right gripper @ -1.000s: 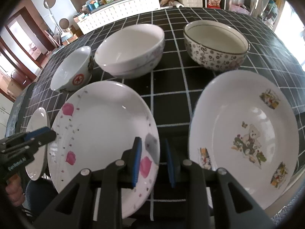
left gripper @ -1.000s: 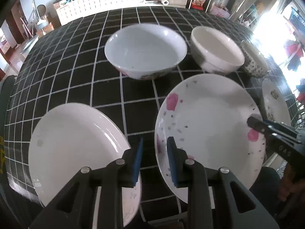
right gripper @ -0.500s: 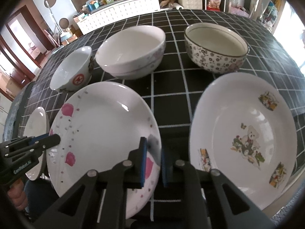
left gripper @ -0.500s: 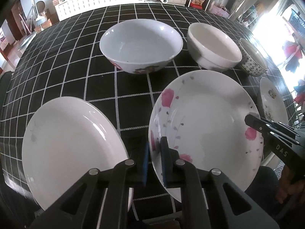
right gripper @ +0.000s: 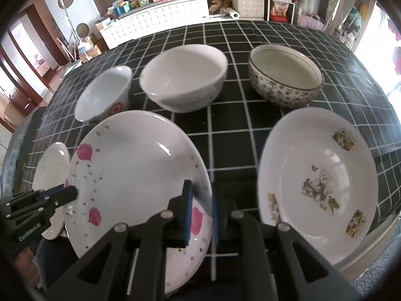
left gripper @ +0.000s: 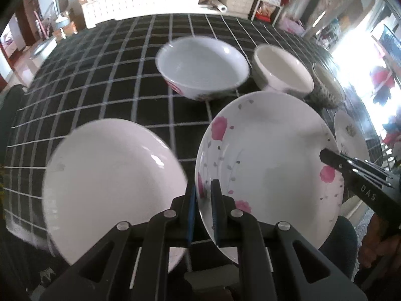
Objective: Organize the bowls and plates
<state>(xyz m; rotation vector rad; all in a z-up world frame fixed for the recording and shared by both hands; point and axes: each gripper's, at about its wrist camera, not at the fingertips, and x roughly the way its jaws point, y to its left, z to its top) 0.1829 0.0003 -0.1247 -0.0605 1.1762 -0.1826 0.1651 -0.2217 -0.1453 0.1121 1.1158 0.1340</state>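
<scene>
A white plate with pink flowers (left gripper: 270,165) hangs just above the black checked tablecloth (left gripper: 100,80), held by both grippers. My left gripper (left gripper: 203,193) is shut on its left rim. My right gripper (right gripper: 201,193) is shut on its right rim (right gripper: 200,175); it also shows in the left wrist view as the right gripper (left gripper: 351,173). A plain white plate (left gripper: 110,183) lies to the left, and a plate with a bear picture (right gripper: 318,175) lies to the right. Behind stand a bowl with a red mark (right gripper: 102,92), a white bowl (right gripper: 183,77) and a patterned bowl (right gripper: 285,75).
The table's near edge runs just under both grippers. A person's hand (left gripper: 376,245) holds the right gripper's handle at the lower right. Beyond the table stand a long white cabinet (right gripper: 163,17) and cluttered shelves (right gripper: 280,2).
Both grippers went from open to shut on opposite rims of the flowered plate. The plate has since risen a little off the cloth.
</scene>
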